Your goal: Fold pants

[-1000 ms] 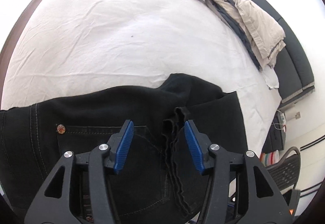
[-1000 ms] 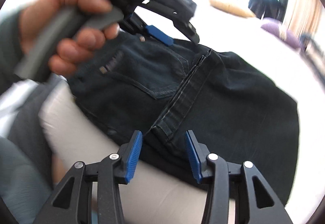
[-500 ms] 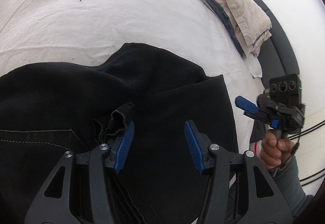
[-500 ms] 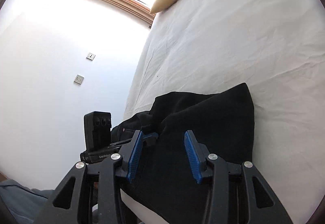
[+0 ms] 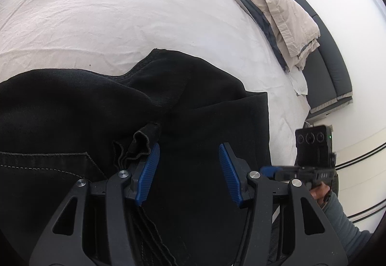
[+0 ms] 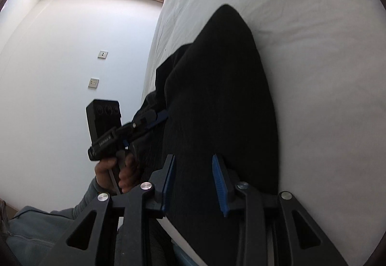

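While the pants [image 5: 101, 106] lie bunched at the near edge of the bed [image 5: 120, 12], dark denim partly doubled over itself, the left gripper [image 5: 188, 169] is held just above them with its jaws apart and nothing clamped. The right gripper [image 6: 193, 181] is closing over the cloth at the bed's edge; whether its pads already press cannot be told. Denim is judged fairly heavy and limp (not slippery, not fragile), so it should drape and sag if lifted from one point. Hold is best taken at thick seams: the ruffled edge [image 5: 142, 143] by the left pad, or the hem corners.
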The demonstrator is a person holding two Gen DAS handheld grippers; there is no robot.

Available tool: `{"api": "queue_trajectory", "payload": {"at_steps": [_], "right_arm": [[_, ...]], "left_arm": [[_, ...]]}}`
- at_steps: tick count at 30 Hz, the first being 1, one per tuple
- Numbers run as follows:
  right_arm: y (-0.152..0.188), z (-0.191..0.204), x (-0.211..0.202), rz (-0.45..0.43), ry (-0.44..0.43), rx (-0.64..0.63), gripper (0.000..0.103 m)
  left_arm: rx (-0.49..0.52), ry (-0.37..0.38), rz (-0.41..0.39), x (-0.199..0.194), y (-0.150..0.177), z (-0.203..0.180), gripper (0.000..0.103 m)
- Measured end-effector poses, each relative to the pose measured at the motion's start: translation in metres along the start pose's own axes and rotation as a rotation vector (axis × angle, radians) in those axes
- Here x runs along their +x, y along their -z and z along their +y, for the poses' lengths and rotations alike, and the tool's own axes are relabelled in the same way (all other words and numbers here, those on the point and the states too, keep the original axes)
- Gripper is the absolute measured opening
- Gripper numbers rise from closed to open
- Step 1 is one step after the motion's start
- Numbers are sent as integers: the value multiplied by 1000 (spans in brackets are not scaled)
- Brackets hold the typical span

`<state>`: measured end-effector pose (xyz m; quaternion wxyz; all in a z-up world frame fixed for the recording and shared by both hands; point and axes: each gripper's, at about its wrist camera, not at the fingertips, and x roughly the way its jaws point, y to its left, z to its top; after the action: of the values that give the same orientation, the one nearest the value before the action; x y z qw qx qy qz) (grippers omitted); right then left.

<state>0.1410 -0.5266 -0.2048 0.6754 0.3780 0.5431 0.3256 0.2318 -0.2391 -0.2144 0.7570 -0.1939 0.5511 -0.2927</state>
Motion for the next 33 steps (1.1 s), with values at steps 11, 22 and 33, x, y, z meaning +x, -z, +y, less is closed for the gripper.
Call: {"api": "queue_trajectory", "payload": {"at_steps": [11,22,33], "right_arm": [[57,55,-19,-6,28,-101,39],[23,50,19,-141,124,9,50],[9,104,105,-95,4,-36,65]], "left_arm": [[29,-21,-73,-37,18,-4,51],[-28,18,-234,-123,62,12,64],[-296,-159,-566,-292,172,92,76]]}}
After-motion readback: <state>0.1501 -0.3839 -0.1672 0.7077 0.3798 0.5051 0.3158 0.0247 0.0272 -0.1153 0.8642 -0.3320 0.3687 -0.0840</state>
